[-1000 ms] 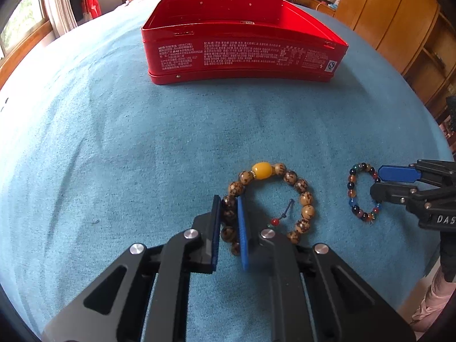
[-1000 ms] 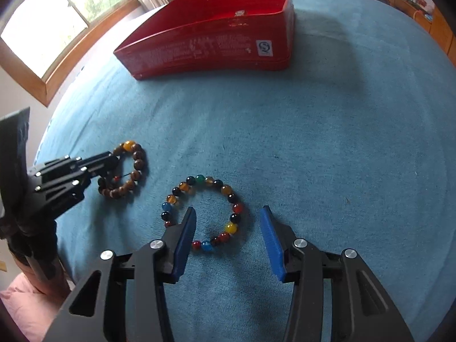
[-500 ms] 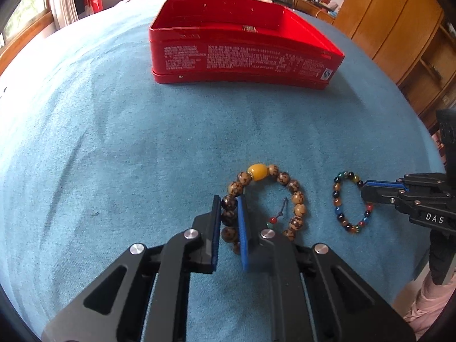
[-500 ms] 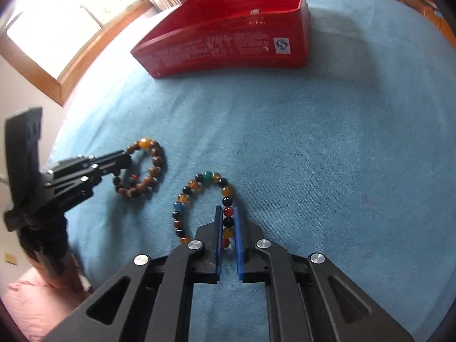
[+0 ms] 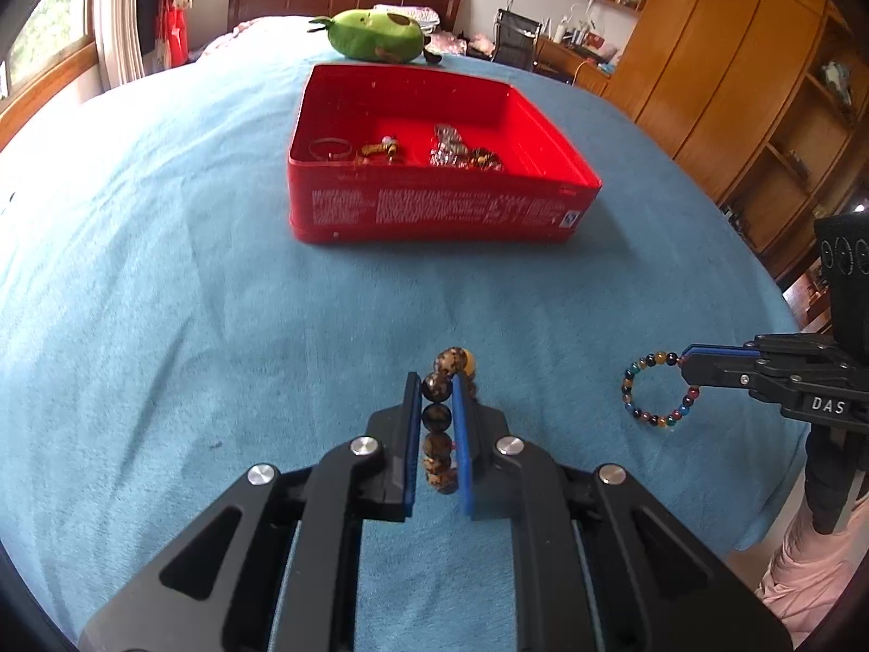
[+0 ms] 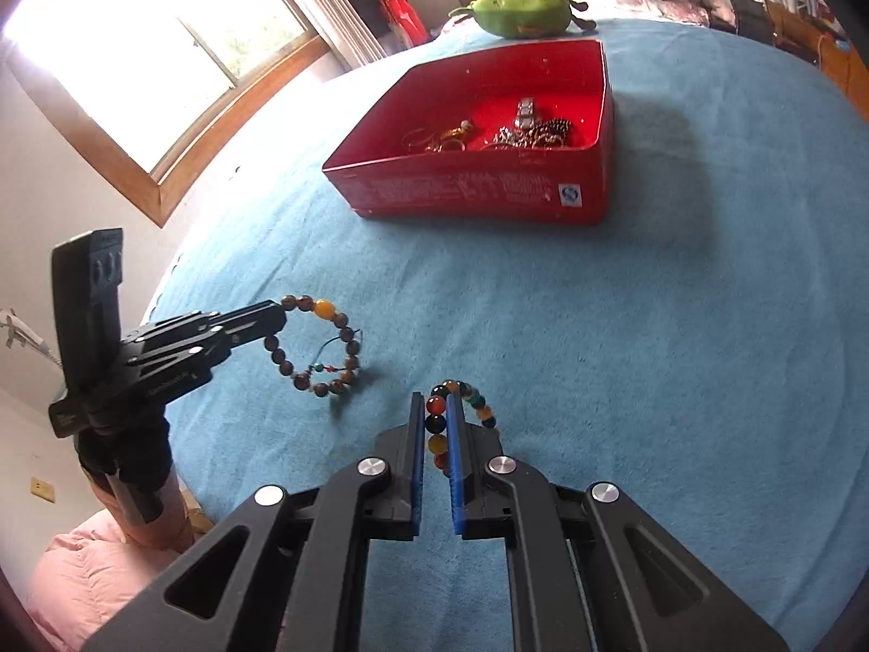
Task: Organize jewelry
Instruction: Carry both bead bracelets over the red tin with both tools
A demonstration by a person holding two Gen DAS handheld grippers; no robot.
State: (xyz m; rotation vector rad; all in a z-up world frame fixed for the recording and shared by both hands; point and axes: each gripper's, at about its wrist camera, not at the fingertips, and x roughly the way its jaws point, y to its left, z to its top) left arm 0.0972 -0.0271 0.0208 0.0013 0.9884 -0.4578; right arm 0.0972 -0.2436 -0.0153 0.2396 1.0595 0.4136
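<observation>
Jaws of the left gripper (image 5: 436,396) are clenching a brown wooden-bead bracelet (image 6: 320,348); the right gripper (image 6: 434,413) is gripping a multicoloured glass-bead bracelet (image 5: 654,388). Both are hanging clear of the blue bedspread (image 5: 190,299). Next step, by judgement: carrying both over the open red tin box (image 5: 434,206) and releasing.

The right hand-held gripper (image 5: 685,363) bears white letters "DAS"; the red tin (image 5: 434,212) carries print too small to read.

Open blue cloth between the grippers and the red tin

The counter (image 5: 190,282) lies bare up to the red tin (image 5: 434,212), whose upright near wall is the one barrier (its top is open, jewelry (image 6: 489,136) low inside). A green plush toy (image 5: 377,35) sits just behind it.
</observation>
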